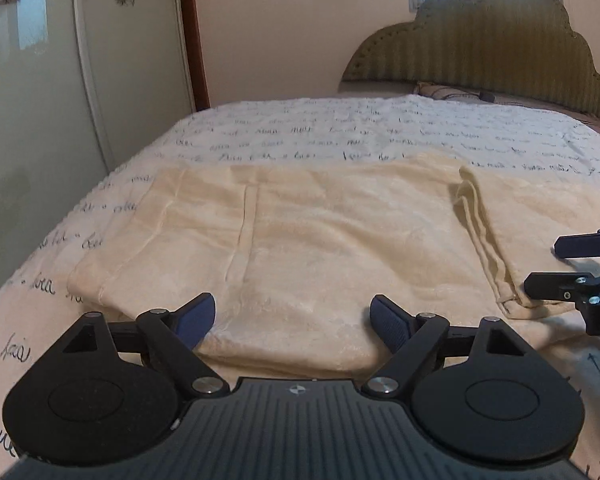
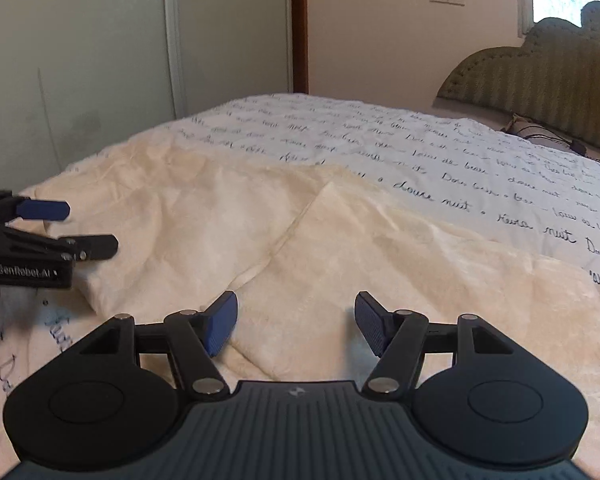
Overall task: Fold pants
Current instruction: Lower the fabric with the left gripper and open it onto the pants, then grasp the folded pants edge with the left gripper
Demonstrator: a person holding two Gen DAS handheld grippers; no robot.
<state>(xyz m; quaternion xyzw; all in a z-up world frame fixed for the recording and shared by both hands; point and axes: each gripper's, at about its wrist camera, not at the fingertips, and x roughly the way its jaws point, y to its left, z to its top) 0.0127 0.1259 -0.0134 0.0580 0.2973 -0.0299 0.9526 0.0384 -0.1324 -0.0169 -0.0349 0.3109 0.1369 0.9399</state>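
Observation:
Cream pants [image 1: 320, 240] lie flat across the bed, with a folded hem edge [image 1: 484, 240] running toward the near right. My left gripper [image 1: 294, 320] hovers over their near edge, open, with no cloth pinched between its blue pads. At the right edge of the left wrist view, my right gripper [image 1: 543, 265] stands by the hem corner. In the right wrist view the pants [image 2: 340, 248] show a diagonal fold line. My right gripper [image 2: 296, 320] is open above the cloth and grips nothing. My left gripper [image 2: 92, 227] is at the far left, open.
The bed wears a white bedspread [image 1: 340, 128] printed with dark handwriting. A green scalloped headboard [image 1: 492, 52] and a pillow with a cable [image 1: 440, 90] stand at the far right. A pale wardrobe [image 1: 40, 100] runs along the bed's left side.

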